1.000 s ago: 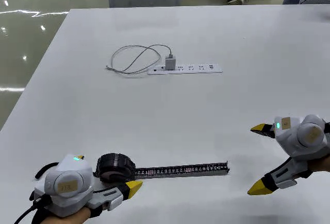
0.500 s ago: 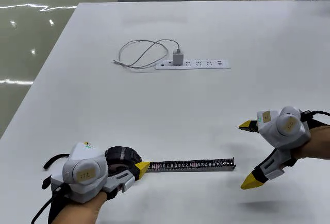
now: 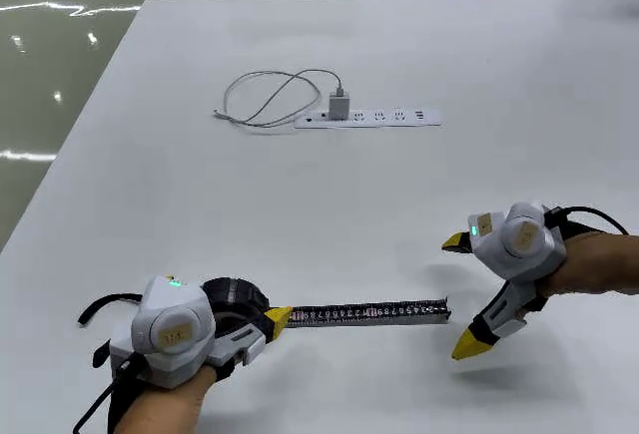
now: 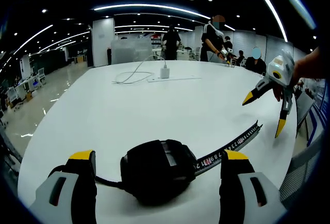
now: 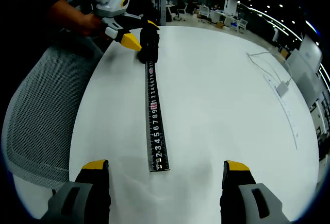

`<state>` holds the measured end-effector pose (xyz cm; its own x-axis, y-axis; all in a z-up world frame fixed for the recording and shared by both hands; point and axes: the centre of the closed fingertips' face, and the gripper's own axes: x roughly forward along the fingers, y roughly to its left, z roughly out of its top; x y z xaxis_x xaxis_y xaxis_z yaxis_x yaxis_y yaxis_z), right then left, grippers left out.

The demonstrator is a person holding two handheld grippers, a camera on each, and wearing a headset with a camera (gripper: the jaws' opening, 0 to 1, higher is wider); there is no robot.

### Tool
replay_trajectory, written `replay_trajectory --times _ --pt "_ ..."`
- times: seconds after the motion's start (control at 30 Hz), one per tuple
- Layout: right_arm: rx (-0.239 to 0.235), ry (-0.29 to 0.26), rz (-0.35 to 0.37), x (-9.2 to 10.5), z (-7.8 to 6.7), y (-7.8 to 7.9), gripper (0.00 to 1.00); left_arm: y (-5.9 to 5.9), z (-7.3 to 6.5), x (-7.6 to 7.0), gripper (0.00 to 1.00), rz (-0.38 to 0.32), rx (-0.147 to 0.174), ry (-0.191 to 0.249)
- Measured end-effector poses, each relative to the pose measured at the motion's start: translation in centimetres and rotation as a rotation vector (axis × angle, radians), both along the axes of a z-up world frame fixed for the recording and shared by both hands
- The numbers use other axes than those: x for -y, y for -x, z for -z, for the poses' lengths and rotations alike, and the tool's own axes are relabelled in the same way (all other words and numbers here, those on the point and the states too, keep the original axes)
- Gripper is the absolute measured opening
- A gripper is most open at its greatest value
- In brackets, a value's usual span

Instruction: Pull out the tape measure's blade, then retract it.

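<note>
Currently the tape measure's case (image 3: 232, 306) sits on the white table (image 3: 399, 205) near its front edge. It lies between the jaws of the left gripper (image 4: 158, 155), which stand apart with a gap either side. The blade (image 3: 367, 311) lies flat, drawn out toward the right gripper (image 3: 459, 294); its tongs are spread wide, with the blade tip just ahead between them. Likely step: taking the tip. Clamp the case first so it cannot skid. Pinch squarely at the end, then move in line with the blade, low, to avoid a kink.
</note>
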<state>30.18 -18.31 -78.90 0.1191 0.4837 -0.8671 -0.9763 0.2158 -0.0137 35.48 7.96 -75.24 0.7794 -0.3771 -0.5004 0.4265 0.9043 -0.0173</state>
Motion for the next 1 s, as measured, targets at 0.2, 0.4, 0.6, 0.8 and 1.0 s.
replay_trajectory --times 0.2,0.4,0.6,0.8,1.0 --pt "-0.015 0.000 -0.030 0.0 0.3 0.3 0.67 -0.1 0.3 -0.2 0.99 -0.006 -0.006 -0.003" --pt "-0.016 0.005 -0.043 0.0 0.4 0.3 0.51 -0.1 0.4 -0.3 0.99 -0.011 -0.010 -0.001" --pt "-0.022 0.022 -0.062 0.1 0.7 0.6 0.40 -0.2 0.5 -0.4 0.99 -0.026 -0.019 0.009" --pt "-0.040 0.039 -0.069 0.2 1.0 1.0 0.25 -0.2 0.4 -0.3 0.99 -0.018 -0.013 0.004" --pt "-0.035 0.052 -0.079 0.1 1.2 1.0 0.20 -0.3 0.4 -0.3 0.99 -0.020 -0.011 0.005"
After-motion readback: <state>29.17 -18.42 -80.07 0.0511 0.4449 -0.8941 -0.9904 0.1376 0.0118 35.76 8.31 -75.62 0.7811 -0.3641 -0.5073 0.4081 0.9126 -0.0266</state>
